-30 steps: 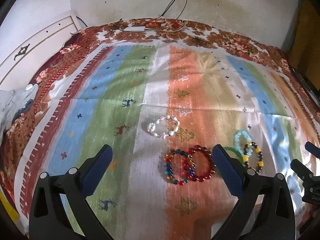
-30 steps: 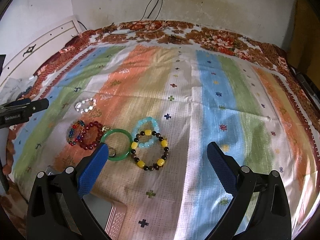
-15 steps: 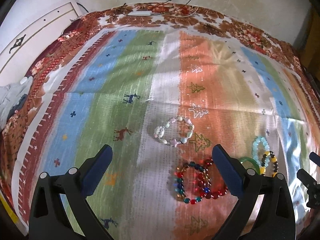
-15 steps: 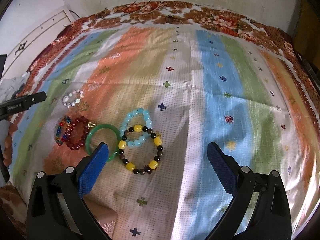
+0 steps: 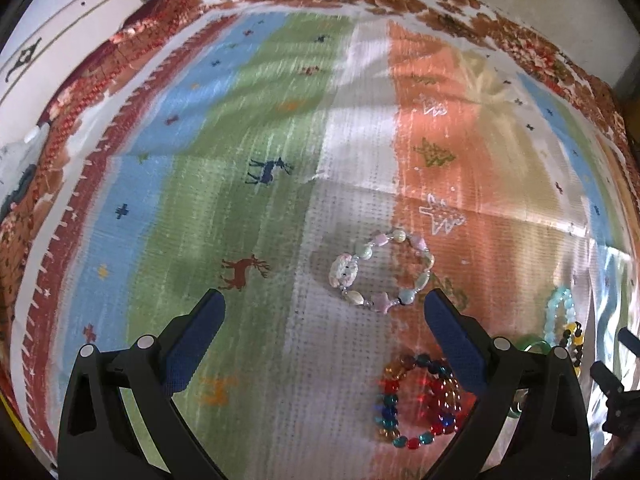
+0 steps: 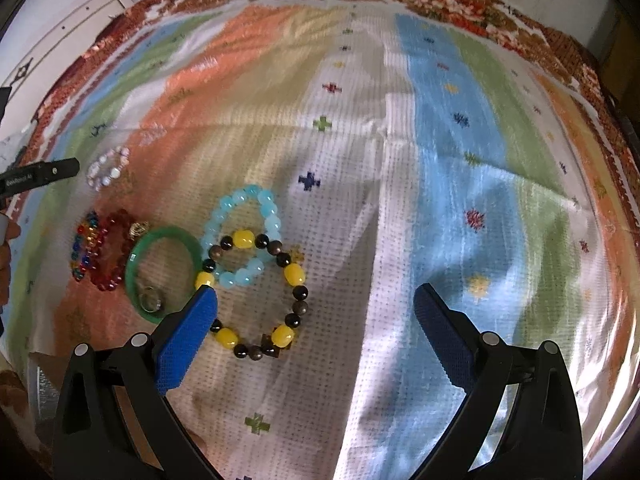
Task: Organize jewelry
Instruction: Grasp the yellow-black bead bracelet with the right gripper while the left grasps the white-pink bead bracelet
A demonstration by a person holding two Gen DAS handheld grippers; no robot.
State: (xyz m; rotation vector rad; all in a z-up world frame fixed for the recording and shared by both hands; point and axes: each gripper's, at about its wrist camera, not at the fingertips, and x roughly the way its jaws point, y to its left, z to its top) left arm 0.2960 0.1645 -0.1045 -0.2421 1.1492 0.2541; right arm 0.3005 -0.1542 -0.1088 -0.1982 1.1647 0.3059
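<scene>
Left wrist view centres on a pastel bead bracelet (image 5: 382, 271) lying flat on the striped cloth (image 5: 224, 184), just ahead of the left gripper (image 5: 320, 312), whose jaws stand wide apart with nothing between them — the bracelet sits nearer the right-hand finger than the left. Closer to the camera, partly behind that finger, lies a multicoloured bead bracelet (image 5: 394, 400) overlapping a red bead bracelet (image 5: 444, 400). Right wrist view shows the other pieces in a row: a yellow-and-dark bead bracelet (image 6: 256, 296) overlapping a pale blue bead bracelet (image 6: 244, 236), with a green bangle (image 6: 164, 272) touching them on the left and a small ring (image 6: 151, 302) lying inside the bangle. The right gripper (image 6: 316, 308) hangs over the cloth with its jaws spread wide and empty; its left finger tip covers the near edge of the yellow-and-dark bracelet. At the lower left corner a flat box (image 6: 44, 392) shows under the gripper body — too hidden to say more.
</scene>
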